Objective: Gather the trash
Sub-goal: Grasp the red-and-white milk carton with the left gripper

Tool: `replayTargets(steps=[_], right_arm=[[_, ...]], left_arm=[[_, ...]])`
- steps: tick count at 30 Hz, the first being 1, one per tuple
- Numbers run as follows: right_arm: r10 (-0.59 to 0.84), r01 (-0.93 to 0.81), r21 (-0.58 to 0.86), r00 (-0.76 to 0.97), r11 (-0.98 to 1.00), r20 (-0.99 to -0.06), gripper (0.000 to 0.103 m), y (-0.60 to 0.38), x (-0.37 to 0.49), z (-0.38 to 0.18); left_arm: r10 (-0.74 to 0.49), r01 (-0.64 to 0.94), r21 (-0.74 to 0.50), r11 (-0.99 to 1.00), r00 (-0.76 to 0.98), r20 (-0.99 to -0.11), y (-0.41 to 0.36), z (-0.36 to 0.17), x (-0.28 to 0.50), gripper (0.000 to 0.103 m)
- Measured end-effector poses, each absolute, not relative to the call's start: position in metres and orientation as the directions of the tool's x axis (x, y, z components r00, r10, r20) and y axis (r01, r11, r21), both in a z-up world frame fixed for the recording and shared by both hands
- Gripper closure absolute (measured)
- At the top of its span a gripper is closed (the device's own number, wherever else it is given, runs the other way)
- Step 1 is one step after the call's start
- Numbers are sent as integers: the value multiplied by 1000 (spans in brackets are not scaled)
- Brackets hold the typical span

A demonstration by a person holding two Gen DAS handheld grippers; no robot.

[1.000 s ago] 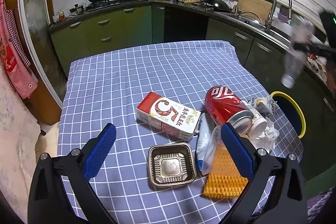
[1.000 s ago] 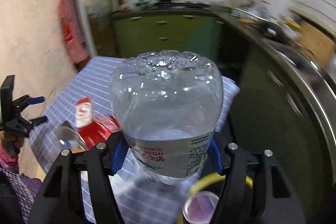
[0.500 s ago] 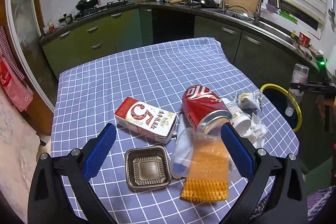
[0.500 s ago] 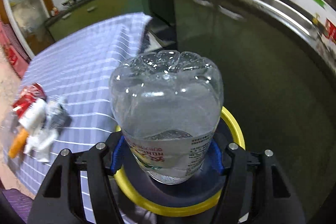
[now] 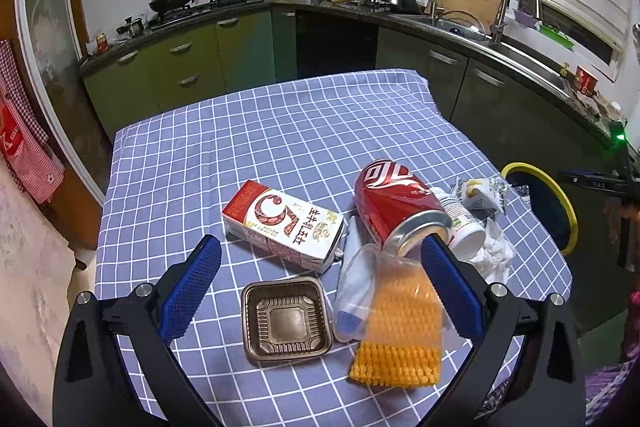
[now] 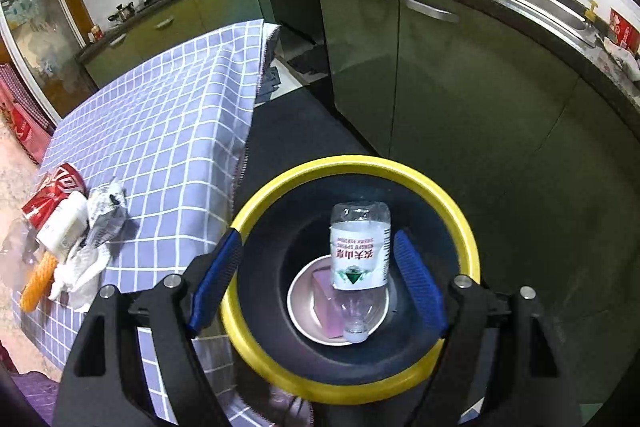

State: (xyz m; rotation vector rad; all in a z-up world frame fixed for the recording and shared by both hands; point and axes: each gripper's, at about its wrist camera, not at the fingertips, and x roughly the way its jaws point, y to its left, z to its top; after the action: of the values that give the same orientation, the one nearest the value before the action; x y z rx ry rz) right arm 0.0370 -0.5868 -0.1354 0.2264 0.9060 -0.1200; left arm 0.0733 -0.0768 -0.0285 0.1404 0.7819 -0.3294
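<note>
A table under a blue checked cloth (image 5: 248, 131) fills the middle of the kitchen, with green cabinets (image 5: 188, 63) along the far walls. Just off its right edge stands a dark bin with a yellow rim (image 6: 464, 223); inside it a clear plastic bottle (image 6: 360, 251) sits neck down on a white bowl (image 6: 300, 311) at the bottom. The right gripper (image 6: 320, 283) hangs over the bin mouth, its jaws having just been opening and now spread wide, the bottle lying between them but untouched by the pads. The left gripper (image 5: 320, 287) is over the near side of the table, spread and holding nothing. Between its fingers lie a milk carton (image 5: 280, 223), a red can (image 5: 396, 203) on its side, an orange foam net (image 5: 400, 331) under a clear cup (image 5: 360, 291), and a brown plastic tray (image 5: 286, 321), with crumpled wrappers (image 5: 480, 191) to the right
</note>
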Motion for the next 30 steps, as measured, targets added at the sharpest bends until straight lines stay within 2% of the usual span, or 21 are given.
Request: replayTargets(steps=[5,11,17,23,27,28,30], right_arm=[[-4,186,147,633,971,-774,24,-577,28,-129],[13,175,162,640,971,-768,24,-577,27,-130],[32,164,175,634,971,-773,24,-576,27,-138],[38,161,175,622,971,-782,24,-572,32,-142],[50,142,171,610,975,-791,24,-564,39,-145],[52,134,166,605,977,-795,24,-562,41,-145],[50,127,156,598,980,-800,24,-559,44,-146]], left_arm=[[-220,330,11,944,653,-725,-75,-33,80,5],[-189,344,57,937,637,-747,-73,-38,101,5],[-280,487,53,872,584,-762,-66,-39,136,5],[-282,505,1,863,483,-829,-63,-52,179,5],[-314,557,-8,830,456,-832,-66,-62,193,5],[-334,590,3,808,461,-822,-67,-62,193,5],[-344,676,105,729,495,-798,-72,-60,190,5]])
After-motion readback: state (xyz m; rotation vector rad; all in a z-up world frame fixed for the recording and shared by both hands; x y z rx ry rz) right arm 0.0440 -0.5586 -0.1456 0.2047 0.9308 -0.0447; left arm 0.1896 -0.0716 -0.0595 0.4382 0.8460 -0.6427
